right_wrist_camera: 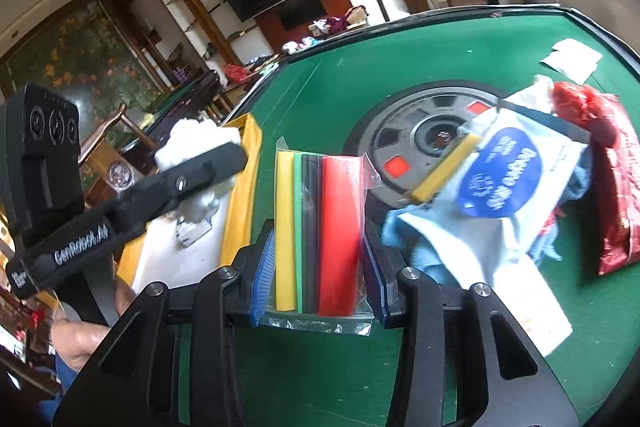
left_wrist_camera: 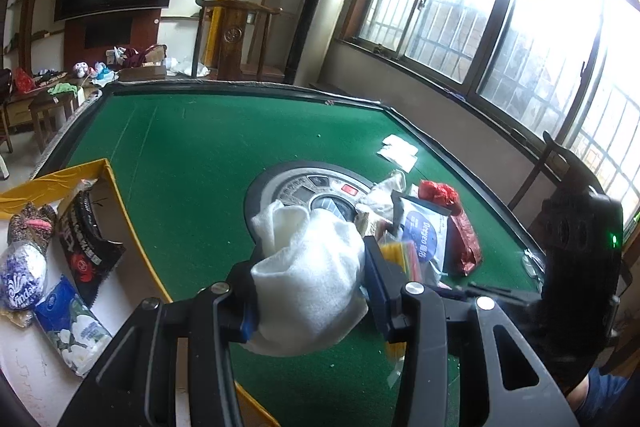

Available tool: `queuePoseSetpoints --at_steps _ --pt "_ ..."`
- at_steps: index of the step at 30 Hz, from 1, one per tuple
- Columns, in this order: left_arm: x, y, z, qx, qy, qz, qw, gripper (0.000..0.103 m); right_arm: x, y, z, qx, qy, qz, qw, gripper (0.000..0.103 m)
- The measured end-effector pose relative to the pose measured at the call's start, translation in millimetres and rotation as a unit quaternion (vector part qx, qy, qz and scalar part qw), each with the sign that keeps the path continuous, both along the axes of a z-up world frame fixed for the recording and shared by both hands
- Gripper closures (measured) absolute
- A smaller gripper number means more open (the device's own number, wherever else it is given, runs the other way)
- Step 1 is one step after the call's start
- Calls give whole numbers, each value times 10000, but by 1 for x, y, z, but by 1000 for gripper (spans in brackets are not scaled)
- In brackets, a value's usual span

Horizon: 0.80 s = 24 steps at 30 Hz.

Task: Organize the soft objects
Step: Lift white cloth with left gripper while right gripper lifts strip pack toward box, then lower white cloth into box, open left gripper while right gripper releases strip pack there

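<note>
1. Left wrist view: the left claw [left_wrist_camera: 310,287] is closed around a bunched white fleecy cloth [left_wrist_camera: 308,267], held above the green felt table [left_wrist_camera: 192,155]. The yellow-rimmed open box with a white floor [left_wrist_camera: 106,167] lies to the claw's left, just beside it, so the left hand looks the nearer one for a drop there. Inside lie a blue-and-white tissue pack [left_wrist_camera: 72,331], a black snack bag with red print [left_wrist_camera: 86,243], a round blue-and-white wrapped pack reading roughly "Vinda" [left_wrist_camera: 22,275] and a patterned fabric glove [left_wrist_camera: 32,223]. To the right sits the unsorted pile, with a white pouch bearing a blue oval label [left_wrist_camera: 424,235]; the label's writing is too blurred to read for certain. A dark red foil bag [left_wrist_camera: 464,239] lies beside it.

2. Right wrist view: the right claw [right_wrist_camera: 318,267] is clamped on a clear plastic bag of yellow, green, black and red foam strips [right_wrist_camera: 320,231]; their long axis runs straight ahead along the fingers. The box sits forward and left of it, and the other tool, marked "GenRobot.AI", hangs over the box with the cloth. My guess: this bag follows the cloth in.
</note>
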State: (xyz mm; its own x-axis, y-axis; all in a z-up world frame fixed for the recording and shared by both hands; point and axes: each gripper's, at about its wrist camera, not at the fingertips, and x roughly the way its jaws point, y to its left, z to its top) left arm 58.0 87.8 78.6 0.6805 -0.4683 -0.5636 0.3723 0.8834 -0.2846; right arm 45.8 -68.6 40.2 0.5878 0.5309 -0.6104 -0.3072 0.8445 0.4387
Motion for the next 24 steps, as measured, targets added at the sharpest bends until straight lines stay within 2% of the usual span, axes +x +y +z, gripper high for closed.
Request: queuePoseSetpoints --at_steps 12,21,24 --pt "3 34 12 -248 -111 394 9989 59 -1 37 2 -94 -62 370 9993 63" --pt "3 72 20 -360 -190 909 9950 59 -2 91 11 -327 -254 781 9961 63" --pt "1 90 21 -518 -182 1103 9924 59 -3 106 11 -362 -226 930 9948 63"
